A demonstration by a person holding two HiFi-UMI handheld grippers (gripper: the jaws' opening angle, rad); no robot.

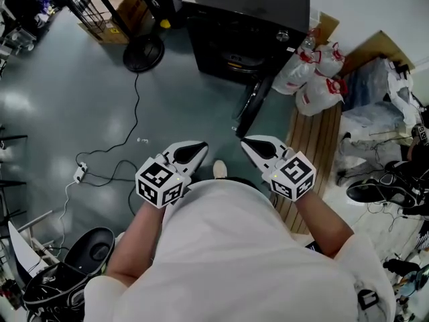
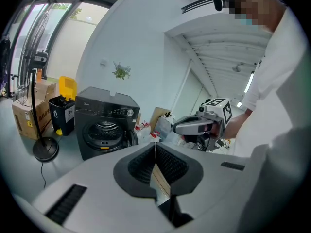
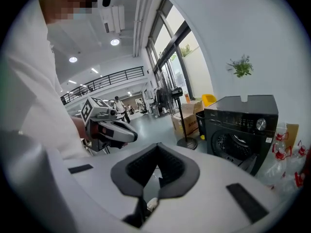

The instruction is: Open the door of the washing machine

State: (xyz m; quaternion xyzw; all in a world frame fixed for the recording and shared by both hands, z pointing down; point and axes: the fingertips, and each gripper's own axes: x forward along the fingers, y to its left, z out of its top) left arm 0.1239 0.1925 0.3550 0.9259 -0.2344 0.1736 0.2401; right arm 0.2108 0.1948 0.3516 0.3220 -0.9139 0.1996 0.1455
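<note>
Door [image 1: 253,106] (round, dark) of black front-load washing machine [image 1: 248,12] shown swung open; task judged done. L gripper [image 1: 200,147], R gripper [image 1: 248,143]: jaws shut, empty.

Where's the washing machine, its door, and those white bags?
washing machine [image 1: 248,9], head view, its black top.
door [image 1: 253,107], head view, the open door's rim.
white bags [image 1: 314,98], head view, the lower bag.
</note>
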